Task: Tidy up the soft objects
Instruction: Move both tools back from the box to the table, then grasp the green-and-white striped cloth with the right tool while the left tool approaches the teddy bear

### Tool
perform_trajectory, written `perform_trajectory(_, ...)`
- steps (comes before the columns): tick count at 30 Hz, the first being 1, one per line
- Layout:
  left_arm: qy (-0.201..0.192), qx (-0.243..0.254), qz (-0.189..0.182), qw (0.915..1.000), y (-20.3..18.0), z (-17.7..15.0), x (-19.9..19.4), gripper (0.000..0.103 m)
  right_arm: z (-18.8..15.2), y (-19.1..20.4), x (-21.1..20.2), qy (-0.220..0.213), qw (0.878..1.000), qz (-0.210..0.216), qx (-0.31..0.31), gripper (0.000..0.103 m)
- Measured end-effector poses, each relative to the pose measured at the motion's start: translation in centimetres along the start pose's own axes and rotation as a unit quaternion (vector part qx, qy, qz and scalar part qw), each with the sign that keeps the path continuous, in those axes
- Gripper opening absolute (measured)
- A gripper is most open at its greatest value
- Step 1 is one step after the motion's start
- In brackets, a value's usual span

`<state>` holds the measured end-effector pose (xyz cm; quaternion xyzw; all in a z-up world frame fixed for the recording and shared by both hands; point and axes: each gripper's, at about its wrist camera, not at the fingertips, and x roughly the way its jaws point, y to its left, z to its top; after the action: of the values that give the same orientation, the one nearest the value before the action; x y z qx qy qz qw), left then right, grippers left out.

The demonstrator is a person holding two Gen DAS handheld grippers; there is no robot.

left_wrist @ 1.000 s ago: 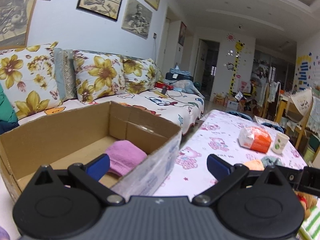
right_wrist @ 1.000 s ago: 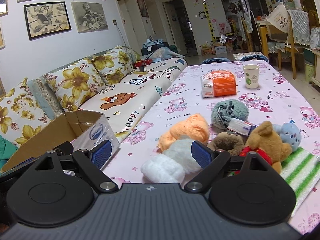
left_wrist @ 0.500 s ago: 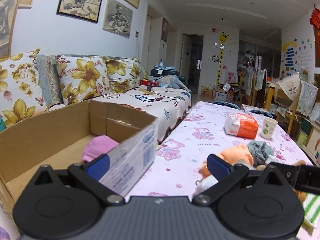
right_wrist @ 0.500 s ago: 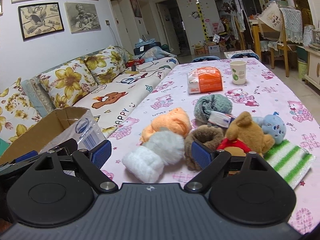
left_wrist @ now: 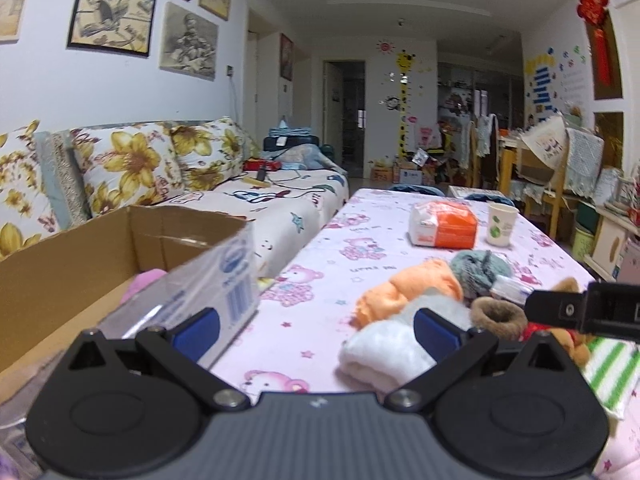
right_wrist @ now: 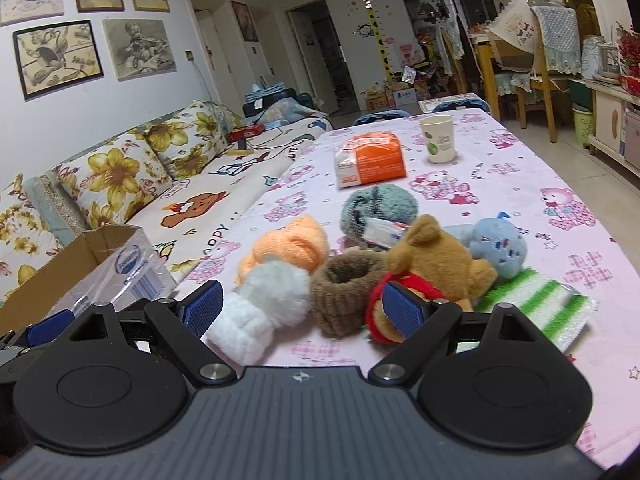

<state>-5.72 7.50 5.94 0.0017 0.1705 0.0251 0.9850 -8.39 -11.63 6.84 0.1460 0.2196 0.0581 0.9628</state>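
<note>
Both grippers were held wide apart and empty above a table covered in a pink bear-print cloth. The left gripper was positioned between a cardboard box at the table's left edge and a heap of soft items; nothing was gripped between its blue pads. A pink cloth was seen lying inside the box, partly hidden by its near wall.

The right gripper was held just before the heap, its jaws spread to their full width and closed on nothing. Directly ahead of it, a white fluffy roll and a brown knitted cuff were found touching each other. An orange knit was pressed against the white roll from behind, and a grey-green ball was set further back. A brown bear in a red top was leaned beside the cuff, with a blue toy touching its right side. A green-striped cloth was laid flat under the two toys.

Beyond the heap, an orange packet and a paper cup were left standing near each other. A floral sofa was lined along the wall on the left.
</note>
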Motion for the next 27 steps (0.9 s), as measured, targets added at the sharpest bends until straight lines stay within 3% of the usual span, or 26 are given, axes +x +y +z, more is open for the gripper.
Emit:
perform_trajectory(16, 0.019, 0.053, -0.044, 0.9975, -5.2, -1.7, -0.7, 0.102, 0.5, -4.8, -0.9, -0.011, 0.997, -0.052, 0.061, 0.103)
perform_trajectory(27, 0.042, 0.116, -0.145, 0.9818, -11.5, -3.1, -2.6, 0.102, 1.8, -9.7, 0.1, -0.004, 0.991, -0.091, 0.096, 0.103)
